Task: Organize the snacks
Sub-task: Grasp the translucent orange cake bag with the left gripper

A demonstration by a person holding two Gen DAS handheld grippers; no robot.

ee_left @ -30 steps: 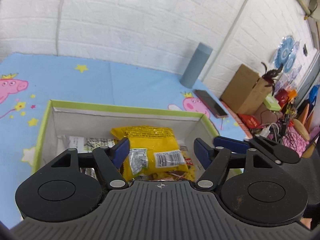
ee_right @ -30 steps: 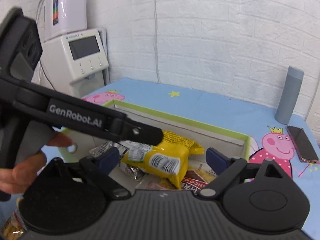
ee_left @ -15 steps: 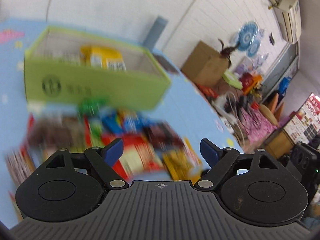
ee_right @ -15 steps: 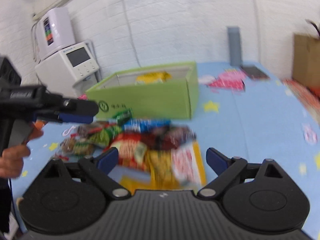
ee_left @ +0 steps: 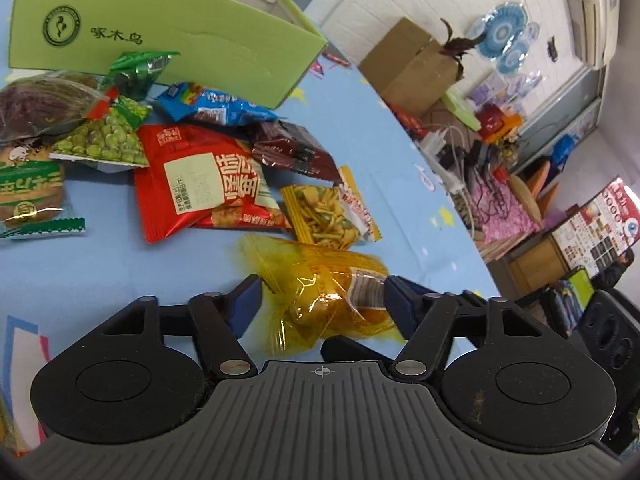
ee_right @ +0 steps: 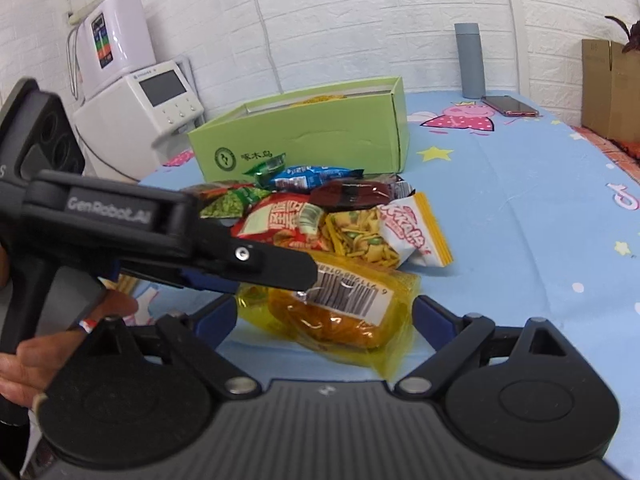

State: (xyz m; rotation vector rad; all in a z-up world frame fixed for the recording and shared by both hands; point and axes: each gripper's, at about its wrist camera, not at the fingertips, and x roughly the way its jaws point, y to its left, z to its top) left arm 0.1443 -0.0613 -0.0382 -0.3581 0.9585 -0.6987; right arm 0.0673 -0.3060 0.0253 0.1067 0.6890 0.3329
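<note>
Left tool (ee_left: 322,306) is closing around the nearest snack, a yellow bun packet (ee_left: 332,284), bound for the green box (ee_left: 168,36); right tool (ee_right: 324,320) stays spread

Two wrist views, angled down, close over table; both share yellow packet (ee_left: 336,292) (ee_right: 340,308), snack pile, green box (ee_left: 168,28) (ee_right: 304,136).

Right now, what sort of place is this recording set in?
Probably a lived-in room at home or a small office, not a lab. A cartoon-print blue tablecloth covers the table, a countertop water dispenser stands by the white brick wall, and cardboard boxes and household clutter sit alongside.
</note>
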